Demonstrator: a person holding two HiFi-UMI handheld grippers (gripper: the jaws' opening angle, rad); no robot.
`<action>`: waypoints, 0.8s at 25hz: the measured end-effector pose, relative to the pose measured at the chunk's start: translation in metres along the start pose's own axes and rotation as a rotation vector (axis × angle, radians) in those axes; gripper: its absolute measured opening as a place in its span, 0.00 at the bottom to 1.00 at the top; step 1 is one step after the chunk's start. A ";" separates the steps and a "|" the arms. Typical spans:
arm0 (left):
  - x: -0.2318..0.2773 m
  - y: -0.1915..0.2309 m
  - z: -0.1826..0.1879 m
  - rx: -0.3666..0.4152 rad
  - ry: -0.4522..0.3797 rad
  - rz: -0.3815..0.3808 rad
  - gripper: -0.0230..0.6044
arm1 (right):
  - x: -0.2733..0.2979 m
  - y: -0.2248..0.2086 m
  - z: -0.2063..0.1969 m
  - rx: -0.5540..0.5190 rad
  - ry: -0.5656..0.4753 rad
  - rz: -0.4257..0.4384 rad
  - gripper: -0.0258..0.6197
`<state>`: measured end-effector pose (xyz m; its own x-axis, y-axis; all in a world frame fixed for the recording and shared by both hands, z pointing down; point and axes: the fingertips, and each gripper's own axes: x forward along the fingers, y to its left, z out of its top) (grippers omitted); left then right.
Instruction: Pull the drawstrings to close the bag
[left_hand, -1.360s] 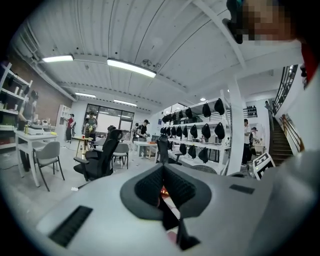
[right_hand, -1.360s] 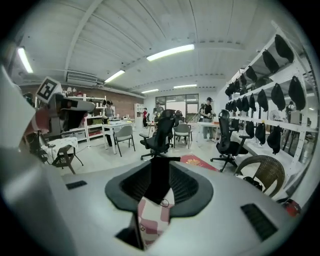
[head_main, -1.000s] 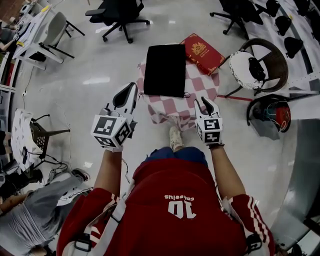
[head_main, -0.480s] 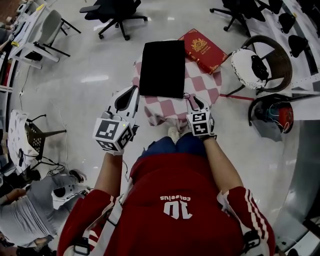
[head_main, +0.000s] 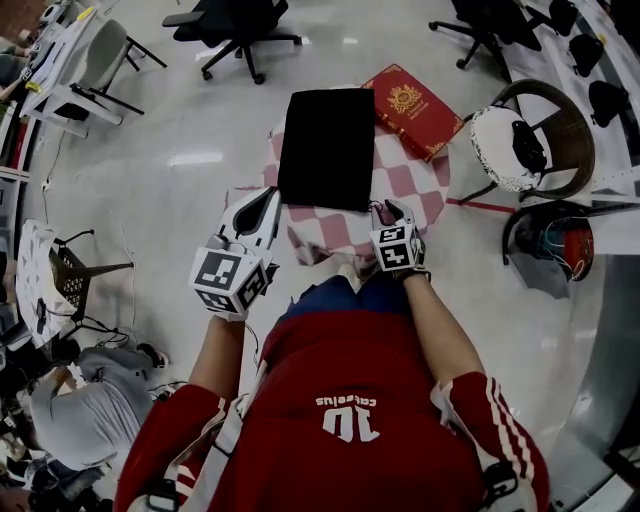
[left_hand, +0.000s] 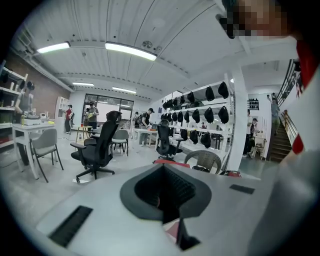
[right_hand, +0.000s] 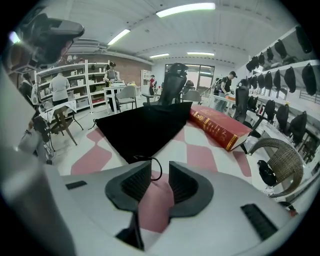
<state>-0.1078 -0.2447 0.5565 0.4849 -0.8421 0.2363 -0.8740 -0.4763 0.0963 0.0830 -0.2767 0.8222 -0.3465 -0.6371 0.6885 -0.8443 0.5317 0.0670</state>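
Observation:
A flat black drawstring bag lies on a small table with a pink-and-white checked cloth. Its thin drawstring loop sticks out at the near right corner. My right gripper tilts down over that corner. Its jaws are open, and in the right gripper view the loop lies just off their tips with nothing held. My left gripper hovers at the table's near left edge, beside the bag. In the left gripper view its jaws are shut and empty, pointing out into the room.
A thick red book lies on the table's far right corner, touching the bag's edge. A wicker chair with a white cushion stands to the right, with a dark bin nearer. Office chairs stand beyond the table. A person crouches at lower left.
Both grippers have come down toward the table. The right one moved from the table's near edge to the bag's near right corner, at the drawstring loop.

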 end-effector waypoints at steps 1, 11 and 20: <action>0.002 0.001 0.000 0.002 0.002 0.003 0.05 | 0.002 -0.001 0.000 -0.008 0.002 0.000 0.19; 0.002 0.007 0.007 0.014 0.021 0.029 0.05 | 0.016 -0.008 -0.002 -0.033 0.021 -0.021 0.19; 0.002 0.014 0.011 0.032 0.049 0.056 0.04 | 0.023 -0.012 0.006 -0.035 0.027 0.000 0.09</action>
<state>-0.1184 -0.2557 0.5474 0.4326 -0.8545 0.2876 -0.8978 -0.4374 0.0510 0.0826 -0.3006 0.8332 -0.3348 -0.6226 0.7073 -0.8293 0.5511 0.0926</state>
